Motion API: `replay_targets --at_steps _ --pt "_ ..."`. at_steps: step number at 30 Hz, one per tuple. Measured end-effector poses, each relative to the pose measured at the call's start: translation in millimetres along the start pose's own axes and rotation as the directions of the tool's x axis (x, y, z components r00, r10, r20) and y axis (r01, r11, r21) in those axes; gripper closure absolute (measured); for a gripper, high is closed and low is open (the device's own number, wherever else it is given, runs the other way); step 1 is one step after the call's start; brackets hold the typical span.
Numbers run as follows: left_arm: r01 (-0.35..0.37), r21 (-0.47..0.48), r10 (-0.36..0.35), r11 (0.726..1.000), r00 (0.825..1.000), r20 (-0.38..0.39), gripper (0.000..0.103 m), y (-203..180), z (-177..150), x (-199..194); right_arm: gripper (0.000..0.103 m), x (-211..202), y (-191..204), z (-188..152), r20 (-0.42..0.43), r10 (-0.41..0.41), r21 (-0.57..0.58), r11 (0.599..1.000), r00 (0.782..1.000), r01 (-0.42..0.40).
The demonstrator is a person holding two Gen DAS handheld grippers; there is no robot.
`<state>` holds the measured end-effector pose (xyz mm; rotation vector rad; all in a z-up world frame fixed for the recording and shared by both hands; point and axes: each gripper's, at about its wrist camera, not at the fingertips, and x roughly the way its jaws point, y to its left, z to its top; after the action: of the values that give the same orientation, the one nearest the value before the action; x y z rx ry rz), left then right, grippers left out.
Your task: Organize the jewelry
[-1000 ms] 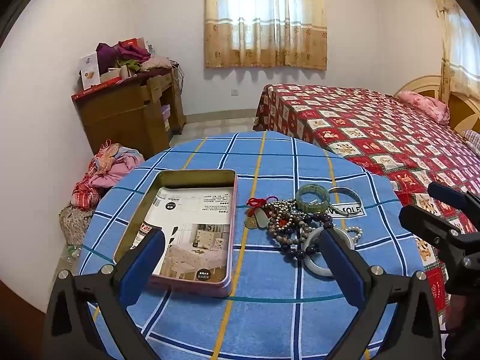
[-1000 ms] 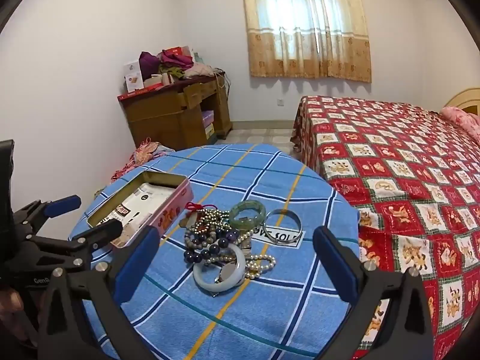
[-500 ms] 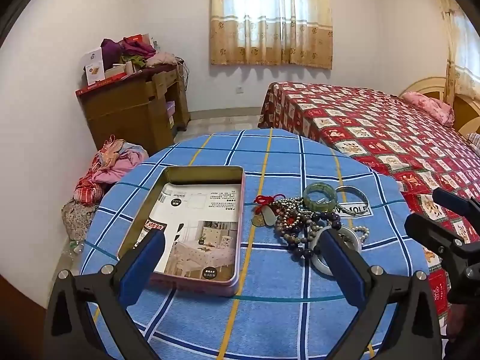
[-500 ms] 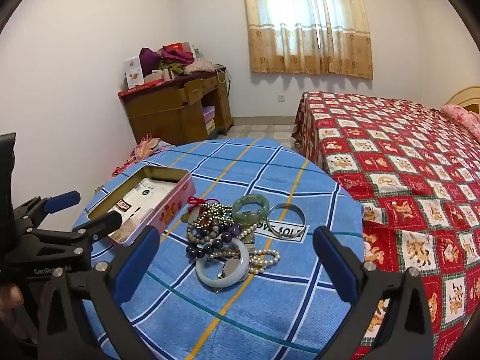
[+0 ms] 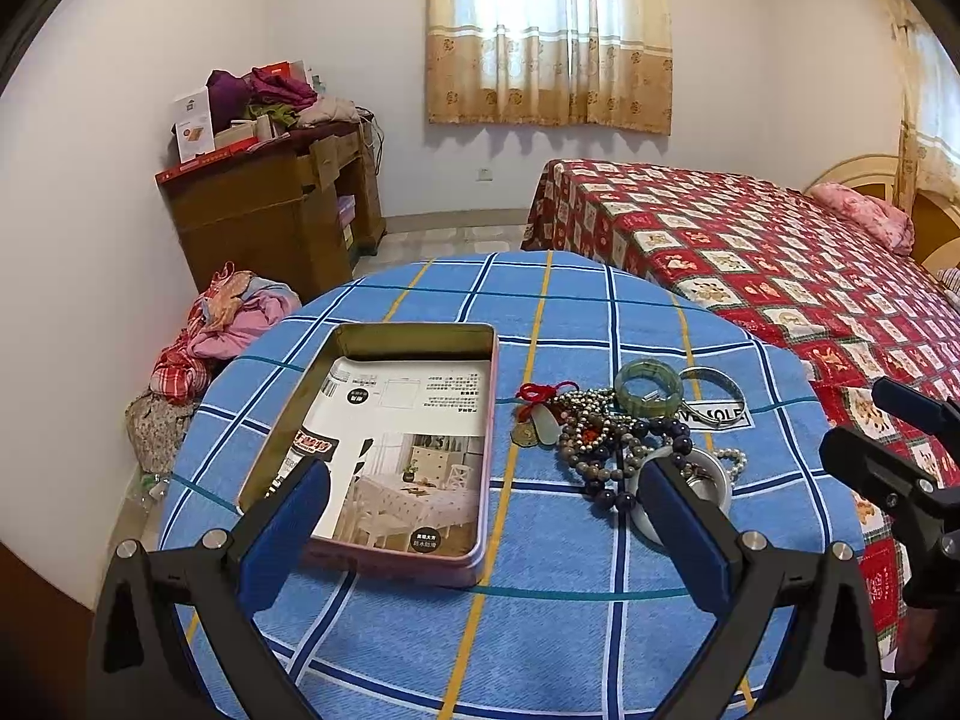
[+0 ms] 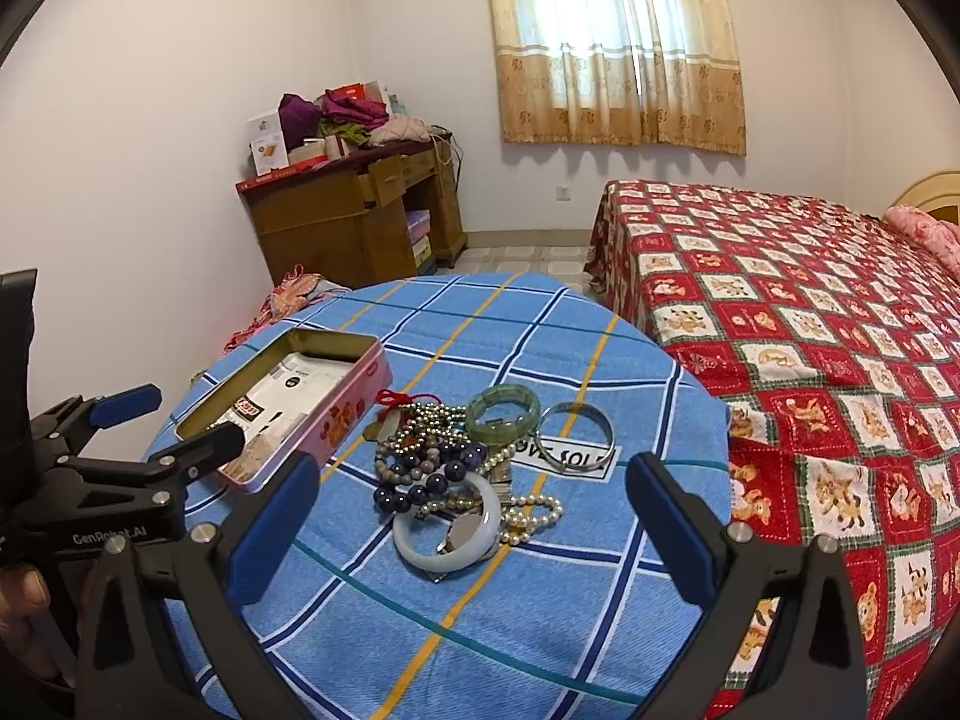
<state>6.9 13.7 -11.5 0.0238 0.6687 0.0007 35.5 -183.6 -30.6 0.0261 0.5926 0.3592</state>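
Nearby: open tin left of jewelry heap on table; both jaws apart, empty.

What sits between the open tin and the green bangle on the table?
The red-corded pendant and the near edge of the bead strands, resting on the blue cloth between the tin and the green bangle; the left wrist view shows it best.

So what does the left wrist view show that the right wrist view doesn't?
Only the left wrist view: the whole printed sheet lining the tin's floor. Only the right wrist view: the tin's decorated pink side wall and a hand on the left gripper. Both share the jewelry pile, green bangle, silver bangle, and open, empty grippers.
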Motion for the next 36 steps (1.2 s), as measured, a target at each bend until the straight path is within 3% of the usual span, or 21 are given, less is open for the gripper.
replay_targets --at_steps 36 --pt "-0.002 -0.009 0.002 1.000 1.000 0.001 0.001 3.7 -1.4 -0.5 0.000 1.4 2.9 -2.2 -0.007 0.005 0.000 1.000 1.000 -0.005"
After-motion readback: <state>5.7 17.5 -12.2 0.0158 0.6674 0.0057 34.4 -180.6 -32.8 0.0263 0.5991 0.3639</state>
